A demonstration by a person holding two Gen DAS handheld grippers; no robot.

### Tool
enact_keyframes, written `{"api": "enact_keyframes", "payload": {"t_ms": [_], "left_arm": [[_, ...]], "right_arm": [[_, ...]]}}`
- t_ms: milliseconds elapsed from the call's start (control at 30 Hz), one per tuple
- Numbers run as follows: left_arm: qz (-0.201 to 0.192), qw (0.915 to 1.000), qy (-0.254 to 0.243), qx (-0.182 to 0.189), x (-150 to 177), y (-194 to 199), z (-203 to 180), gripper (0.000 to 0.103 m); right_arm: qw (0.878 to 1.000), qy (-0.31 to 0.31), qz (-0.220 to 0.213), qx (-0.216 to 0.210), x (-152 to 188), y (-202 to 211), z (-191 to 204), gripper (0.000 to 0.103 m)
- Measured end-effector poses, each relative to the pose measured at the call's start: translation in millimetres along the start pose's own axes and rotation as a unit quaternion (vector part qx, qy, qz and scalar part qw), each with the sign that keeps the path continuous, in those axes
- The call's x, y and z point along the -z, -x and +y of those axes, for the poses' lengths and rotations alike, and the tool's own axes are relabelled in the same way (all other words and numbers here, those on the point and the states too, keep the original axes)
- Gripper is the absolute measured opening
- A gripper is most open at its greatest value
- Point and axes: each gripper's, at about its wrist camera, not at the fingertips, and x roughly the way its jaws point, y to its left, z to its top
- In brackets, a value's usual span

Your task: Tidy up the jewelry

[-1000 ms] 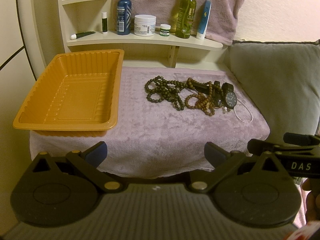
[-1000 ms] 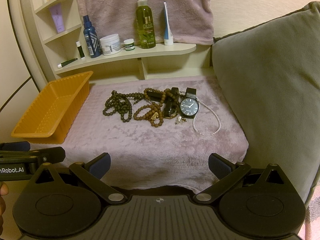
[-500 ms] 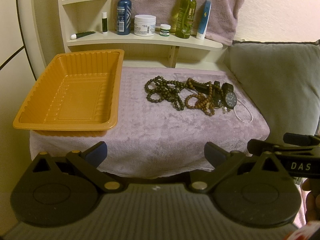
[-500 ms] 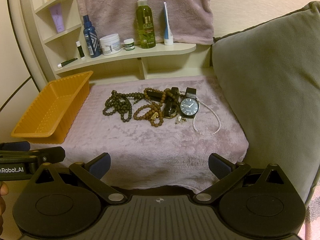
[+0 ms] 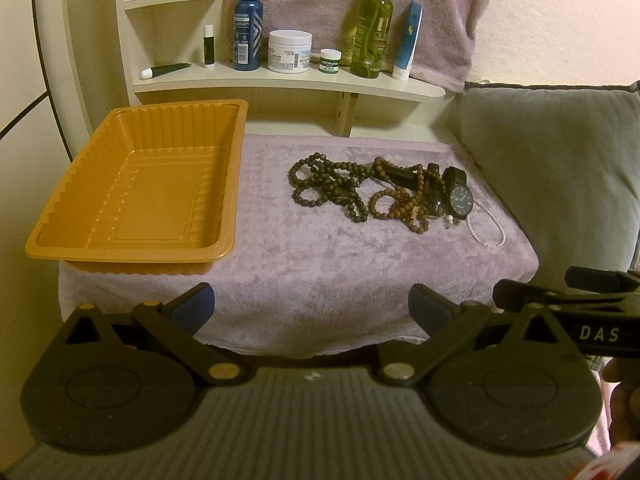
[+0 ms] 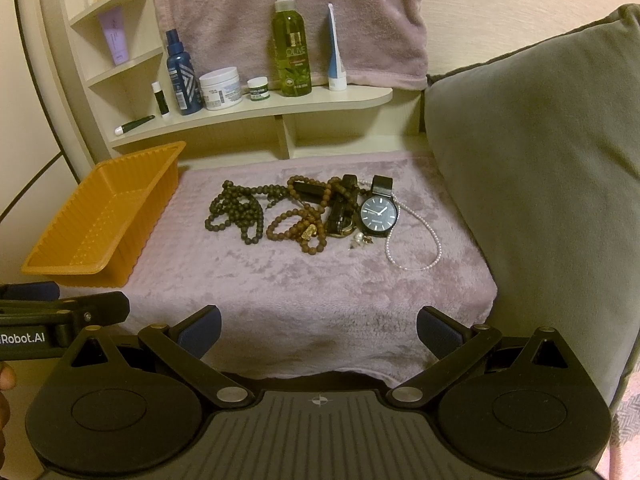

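Observation:
An empty orange plastic tray [image 5: 136, 184] [image 6: 100, 220] lies at the left end of a mauve towel [image 5: 304, 264] [image 6: 304, 280]. To its right lies a tangle of jewelry: dark bead strings [image 5: 324, 188] [image 6: 236, 212], brown bead bracelets [image 5: 404, 208] [image 6: 300, 228], a black watch [image 5: 460, 200] [image 6: 378, 212] and a thin pearl strand [image 5: 488, 228] [image 6: 420, 248]. My left gripper [image 5: 312, 306] and right gripper [image 6: 318, 330] both hang open before the towel's near edge, with nothing between the fingers.
A cream shelf [image 6: 256, 112] behind the towel carries bottles, jars and tubes. A grey cushion [image 6: 540, 184] rises along the right side. The right gripper's body [image 5: 572, 312] shows at the right edge of the left wrist view.

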Motion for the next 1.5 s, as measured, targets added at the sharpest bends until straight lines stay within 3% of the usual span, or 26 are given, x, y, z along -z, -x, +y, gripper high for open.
{"api": "enact_keyframes", "payload": {"t_ms": [1100, 1500], "left_arm": [[-0.005, 0.9999, 0.014, 0.006, -8, -1, 6, 0.102], [-0.014, 0.9985, 0.054, 0.001, -14, 0, 41, 0.102]], "right_arm": [[1.000, 0.001, -0.010, -0.002, -3, -2, 1, 0.103], [0.999, 0.011, -0.031, -0.009, -13, -7, 8, 0.103]]}}
